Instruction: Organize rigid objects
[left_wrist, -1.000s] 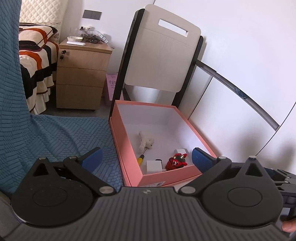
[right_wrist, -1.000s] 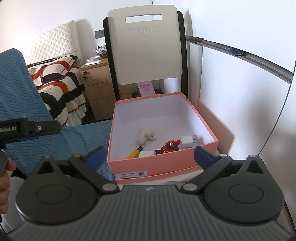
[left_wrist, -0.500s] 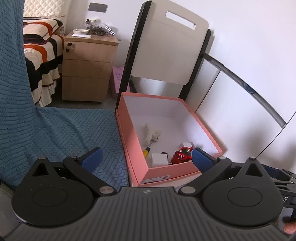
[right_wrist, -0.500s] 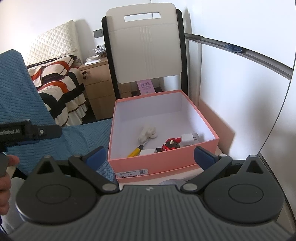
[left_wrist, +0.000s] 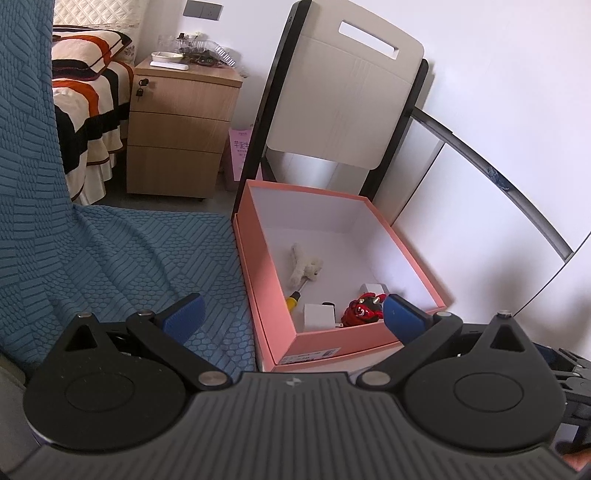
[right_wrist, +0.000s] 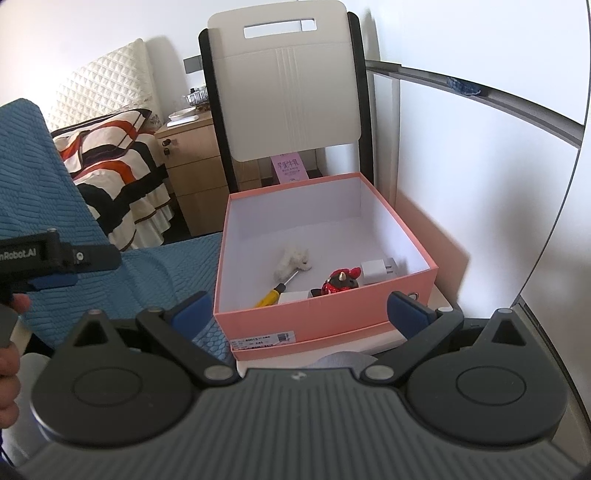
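Both the left hand-held gripper (left_wrist: 291, 314) and right hand-held gripper (right_wrist: 300, 309) gape apart, empty, with the pink box (right_wrist: 325, 317) at 12 o'clock holding 5 items.

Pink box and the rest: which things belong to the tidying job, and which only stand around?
Job: pink box, screwdriver, red toy, white charger, plush toy.
Around: chair, nightstand, blue blanket, bed.

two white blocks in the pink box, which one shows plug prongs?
The white charger in the box's right near corner, right of the red toy; its prongs point right. The other white block lies beside the yellow-handled screwdriver.
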